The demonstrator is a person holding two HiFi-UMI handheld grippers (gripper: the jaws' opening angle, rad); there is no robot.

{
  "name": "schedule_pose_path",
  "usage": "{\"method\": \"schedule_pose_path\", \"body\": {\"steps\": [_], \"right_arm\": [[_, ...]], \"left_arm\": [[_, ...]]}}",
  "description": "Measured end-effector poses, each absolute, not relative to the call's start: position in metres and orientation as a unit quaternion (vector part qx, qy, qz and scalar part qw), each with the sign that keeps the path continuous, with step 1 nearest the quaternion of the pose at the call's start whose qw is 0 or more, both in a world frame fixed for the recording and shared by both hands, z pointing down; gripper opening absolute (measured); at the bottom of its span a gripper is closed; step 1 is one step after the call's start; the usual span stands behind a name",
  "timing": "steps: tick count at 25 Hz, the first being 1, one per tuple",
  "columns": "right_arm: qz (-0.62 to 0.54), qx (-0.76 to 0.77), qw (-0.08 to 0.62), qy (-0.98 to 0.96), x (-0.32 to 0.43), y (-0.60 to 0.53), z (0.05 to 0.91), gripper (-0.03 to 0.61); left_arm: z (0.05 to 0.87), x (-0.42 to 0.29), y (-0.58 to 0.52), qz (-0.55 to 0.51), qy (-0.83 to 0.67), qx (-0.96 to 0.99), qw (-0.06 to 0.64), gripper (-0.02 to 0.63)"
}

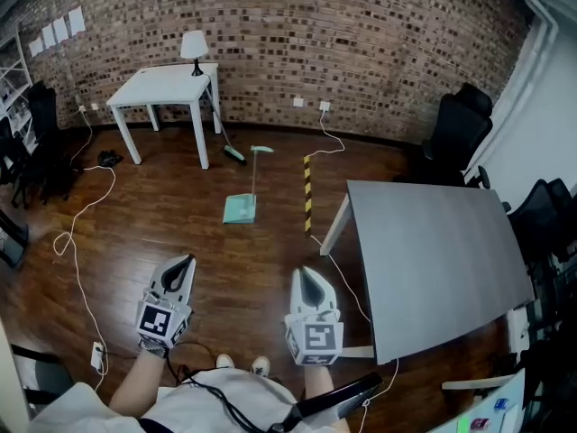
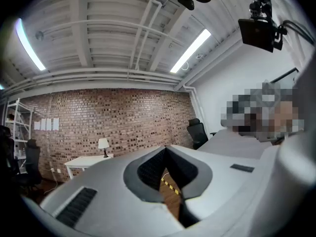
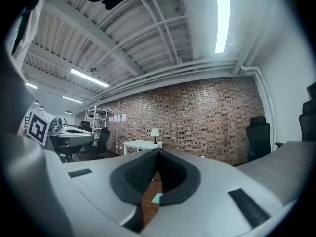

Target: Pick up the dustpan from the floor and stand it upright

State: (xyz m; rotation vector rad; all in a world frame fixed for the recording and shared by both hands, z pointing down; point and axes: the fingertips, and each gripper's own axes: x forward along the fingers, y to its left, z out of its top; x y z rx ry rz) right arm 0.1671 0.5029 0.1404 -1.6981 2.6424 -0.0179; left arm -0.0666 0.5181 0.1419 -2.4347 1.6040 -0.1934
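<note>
Left gripper [image 1: 186,263] and right gripper [image 1: 306,274] are clenched, empty. Approach the far dustpan [image 1: 240,209], open one, and grasp its handle [image 1: 255,174] squarely.

Left claw [image 1: 187,262], right claw [image 1: 307,273]: grey shells, marker cubes [image 1: 163,323]; shirt [image 1: 230,402] seemingly white.

The floor [image 1: 180,233] is dark wood plank with a soft gloss that catches the light. The back wall [image 1: 361,43] is rough bare brick. The white table [image 1: 167,84] looks smooth and painted, and the grey table [image 1: 433,260] has a flat matt top. The dustpan [image 1: 240,209] looks like smooth pale-green plastic. The left gripper [image 1: 187,260] and right gripper [image 1: 306,271] have smooth matt light-grey plastic shells, with finely ribbed black pads [image 2: 150,169].
</note>
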Motion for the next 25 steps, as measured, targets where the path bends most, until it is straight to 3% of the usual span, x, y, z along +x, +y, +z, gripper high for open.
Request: {"method": "schedule_pose_path", "body": {"steps": [25], "right_arm": [[0.023,-0.51,-0.008,0.86,0.113,0.483,0.126,-0.02]], "left_arm": [[0.137,-0.061,0.491,-0.063,0.507,-0.85,0.129,0.0]]}}
